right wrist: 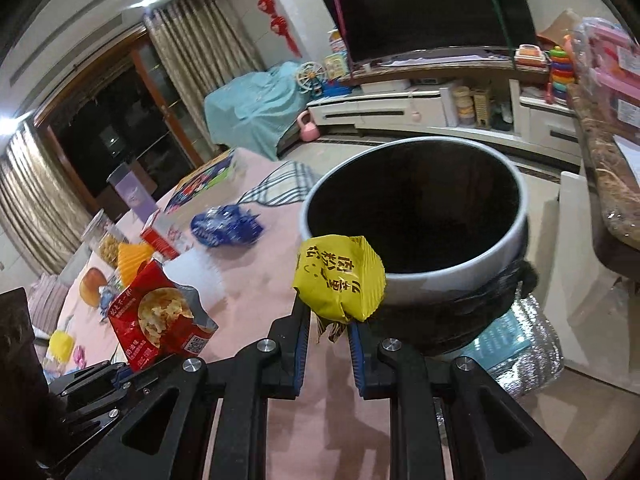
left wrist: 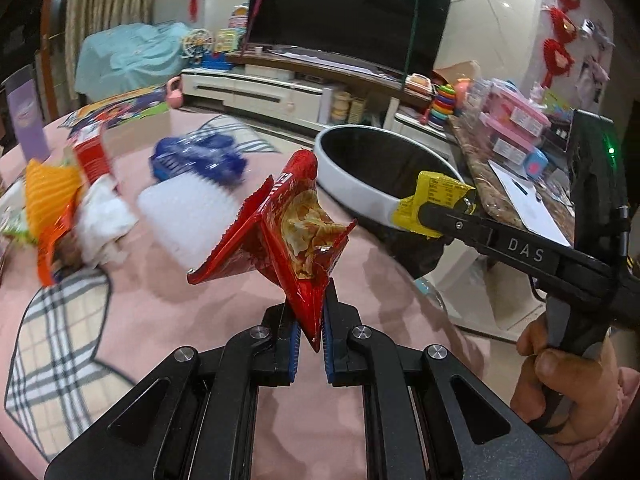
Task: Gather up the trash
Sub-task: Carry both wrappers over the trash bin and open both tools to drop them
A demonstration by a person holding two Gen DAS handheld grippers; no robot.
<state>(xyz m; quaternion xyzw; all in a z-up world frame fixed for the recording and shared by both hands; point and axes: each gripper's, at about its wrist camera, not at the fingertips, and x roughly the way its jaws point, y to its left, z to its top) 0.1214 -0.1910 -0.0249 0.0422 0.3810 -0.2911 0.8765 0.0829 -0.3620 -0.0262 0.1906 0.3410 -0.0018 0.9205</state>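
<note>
My left gripper is shut on the bottom corner of a red chip bag, which stands up crumpled above the pink tablecloth. The right gripper is shut on a yellow snack wrapper, pinching its twisted tail. From the left wrist view the same yellow wrapper sits at the right gripper's tip, just at the rim of the white bin. The white bin, with a dark liner, stands right behind the wrapper, beyond the table edge. The red bag shows low left in the right wrist view.
More litter lies on the table's left: an orange wrapper, crumpled white tissue, a white ribbed piece, a red box and a blue wrapper. A marble counter stands right of the bin. A hand grips the right tool.
</note>
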